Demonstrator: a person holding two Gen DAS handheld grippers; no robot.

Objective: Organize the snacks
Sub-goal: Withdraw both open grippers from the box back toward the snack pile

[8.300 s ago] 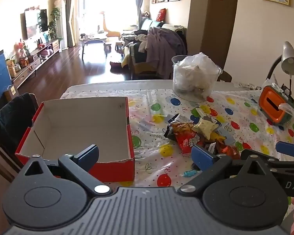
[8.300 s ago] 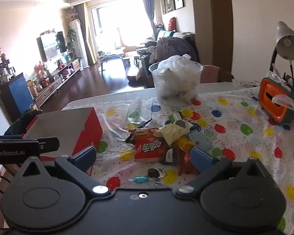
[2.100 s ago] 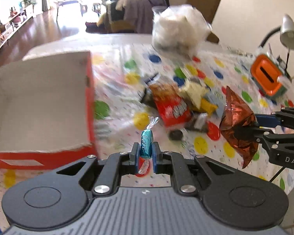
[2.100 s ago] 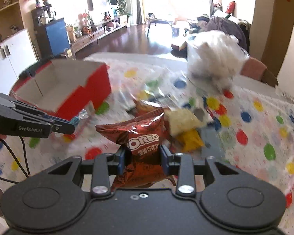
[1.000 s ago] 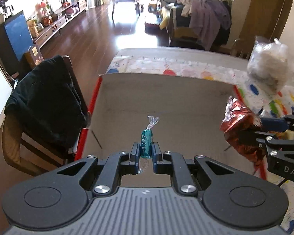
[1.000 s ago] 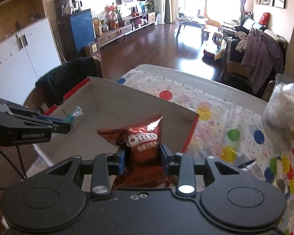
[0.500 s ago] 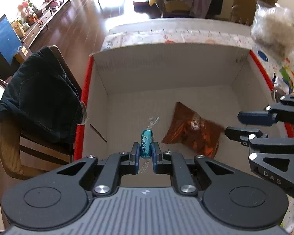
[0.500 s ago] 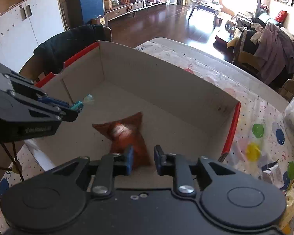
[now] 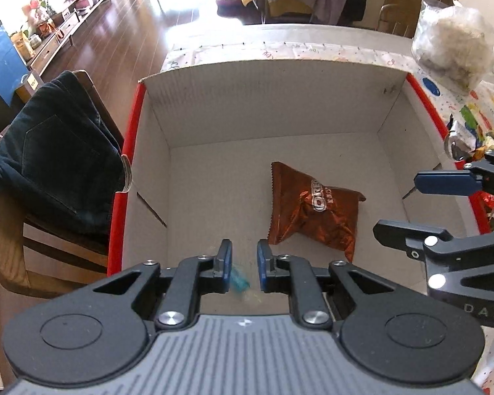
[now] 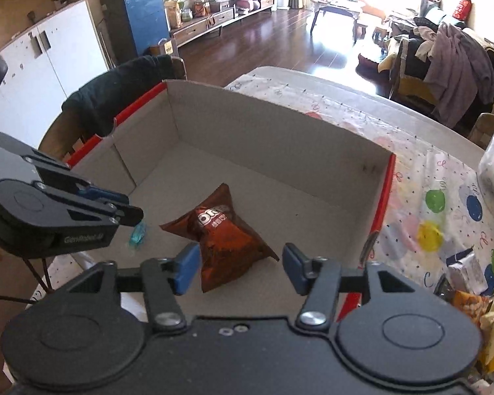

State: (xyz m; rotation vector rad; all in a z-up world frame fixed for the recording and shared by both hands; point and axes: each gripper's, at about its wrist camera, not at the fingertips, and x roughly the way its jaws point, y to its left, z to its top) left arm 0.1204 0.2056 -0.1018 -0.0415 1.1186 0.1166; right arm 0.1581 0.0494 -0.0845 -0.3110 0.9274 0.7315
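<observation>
Right gripper [image 10: 240, 268] jaws just opened wide, empty, above box [image 9: 273, 98] at table's left edge. Left gripper [image 9: 242, 265] jaws just parted narrowly, candy [image 10: 138, 234] dropping free. Oreo bag [image 9: 313, 204] on box floor. Remaining snacks [image 10: 477, 299] lie right, nearer right gripper.

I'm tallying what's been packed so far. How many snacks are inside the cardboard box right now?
2. The brown Oreo packet lies on the box floor, right of centre. The small teal candy is near the front, just below the left gripper. Nothing else shows inside.
</observation>
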